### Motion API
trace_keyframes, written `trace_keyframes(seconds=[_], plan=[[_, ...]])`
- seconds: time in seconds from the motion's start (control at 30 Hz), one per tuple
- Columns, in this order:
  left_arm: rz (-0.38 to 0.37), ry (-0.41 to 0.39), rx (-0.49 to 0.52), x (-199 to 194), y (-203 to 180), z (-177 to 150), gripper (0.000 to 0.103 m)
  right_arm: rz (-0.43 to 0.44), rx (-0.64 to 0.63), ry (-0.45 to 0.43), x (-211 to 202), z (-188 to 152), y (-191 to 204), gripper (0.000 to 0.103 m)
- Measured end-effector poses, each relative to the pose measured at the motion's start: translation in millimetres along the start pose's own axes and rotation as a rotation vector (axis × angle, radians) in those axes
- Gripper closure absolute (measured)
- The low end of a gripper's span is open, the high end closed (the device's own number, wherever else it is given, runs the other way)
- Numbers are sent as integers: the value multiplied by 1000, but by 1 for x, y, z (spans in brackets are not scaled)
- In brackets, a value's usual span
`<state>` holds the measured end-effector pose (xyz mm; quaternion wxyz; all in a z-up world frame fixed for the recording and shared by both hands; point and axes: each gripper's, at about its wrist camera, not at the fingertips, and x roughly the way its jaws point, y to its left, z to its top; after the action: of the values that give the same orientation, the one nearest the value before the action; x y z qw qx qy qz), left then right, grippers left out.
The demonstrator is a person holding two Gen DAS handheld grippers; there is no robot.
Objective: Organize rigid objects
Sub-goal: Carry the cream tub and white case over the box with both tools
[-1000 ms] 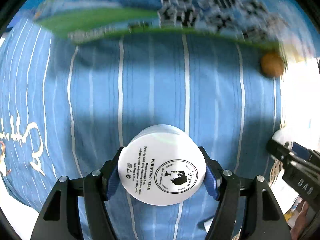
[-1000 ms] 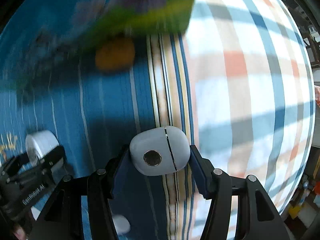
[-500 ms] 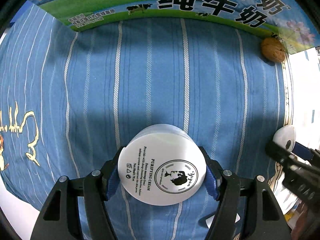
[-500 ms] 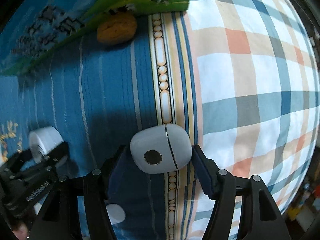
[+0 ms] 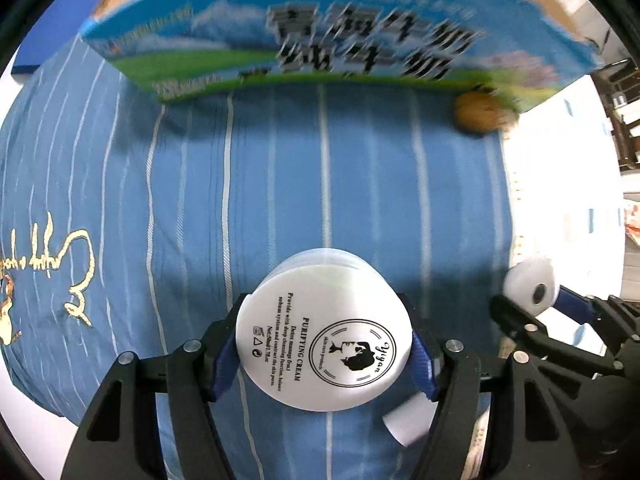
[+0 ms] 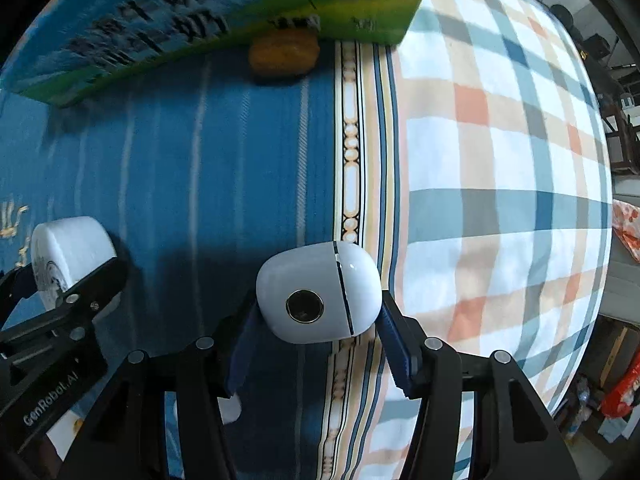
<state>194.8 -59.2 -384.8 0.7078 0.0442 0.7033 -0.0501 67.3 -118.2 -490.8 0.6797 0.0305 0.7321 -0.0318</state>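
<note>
My left gripper (image 5: 323, 354) is shut on a white round cream jar (image 5: 323, 336) with black print, held above the blue striped cloth (image 5: 280, 184). My right gripper (image 6: 318, 320) is shut on a white rounded earbud case (image 6: 318, 294) with a dark round button. The case also shows in the left wrist view (image 5: 530, 285), at the right. The jar also shows in the right wrist view (image 6: 70, 254), at the left. A blue and green milk carton box (image 5: 320, 36) stands ahead; its open top shows brown cardboard. A brown walnut (image 5: 478, 113) lies at the box's right corner, also in the right wrist view (image 6: 285, 53).
A plaid cloth (image 6: 500, 184) covers the surface right of the blue one. A small white object (image 5: 410, 420) lies on the blue cloth under the left gripper. Furniture and clutter stand beyond the right edge (image 6: 616, 392).
Both grippers have risen and pulled back with their loads. The milk box now shows more fully, with its open top edge in the left wrist view.
</note>
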Motion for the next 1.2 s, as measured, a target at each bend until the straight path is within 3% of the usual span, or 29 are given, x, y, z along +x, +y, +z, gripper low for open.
trace_keyframes(seconds=[0.2,0.4,0.53,0.7,0.9,1.2], plan=[[-32,-78,2,-51,-1,-5,36,49,-12,-77,-51,-11,-2,44],[-65,-156,-4,-103,1,-3,36,80,-34,-179,-117,-9,-4,44],[-70,-204,-1,-129,3,2,36,94,-46,-218,-139,2,-21,44],[-90,-238,-2,-145,6,11,36,144,-27,-241,-166,21,-29,44],[-133,-256,-27,-157,15,32,36,214,-20,-243,-170,41,-18,44],[-124,-255,-46,-153,39,99,36,277,26,-250,-176,102,-20,44]])
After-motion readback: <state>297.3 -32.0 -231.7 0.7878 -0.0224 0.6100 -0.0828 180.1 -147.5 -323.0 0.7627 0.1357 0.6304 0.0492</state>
